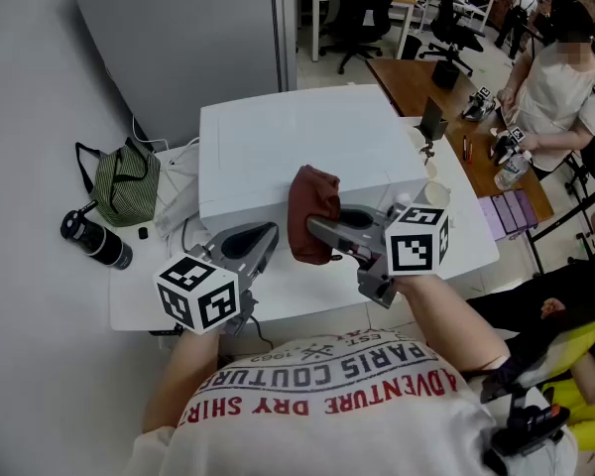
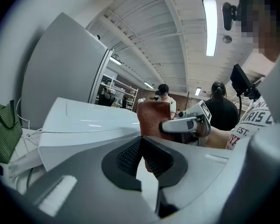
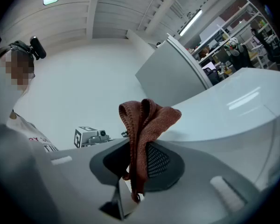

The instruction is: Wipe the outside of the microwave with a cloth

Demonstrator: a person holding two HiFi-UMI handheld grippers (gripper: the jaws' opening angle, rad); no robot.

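Head view: a white microwave [image 1: 297,147] stands on a white table [image 1: 144,296]. The right gripper [image 1: 317,229] holds a reddish-brown cloth [image 1: 312,211] at the top front edge of the microwave. The left gripper [image 1: 268,236] hangs just beside the cloth, in front of the microwave's left half, with nothing in it. A green striped bag [image 1: 127,184] and a black bottle [image 1: 97,241] lie on the table to the microwave's left. A person [image 1: 560,87] stands at a wooden desk [image 1: 426,77] in the background.

Left gripper view: the left gripper [image 2: 141,141] has its fingers brought together, tips meeting, with nothing between them. Ahead of it lie the microwave [image 2: 84,125] and, to the right, the cloth [image 2: 151,118] clamped in the right gripper [image 2: 164,127]. The green bag [image 2: 0,129] shows at the left edge.

Right gripper view: the right gripper [image 3: 137,153] pinches the cloth [image 3: 147,125] between its fingers. A bunched fold stands above the tips and a tail hangs down behind them. The microwave [image 3: 224,115] fills the right side, close to the cloth; whether the two touch cannot be told. The left gripper's marker cube [image 3: 86,136] shows at the left.
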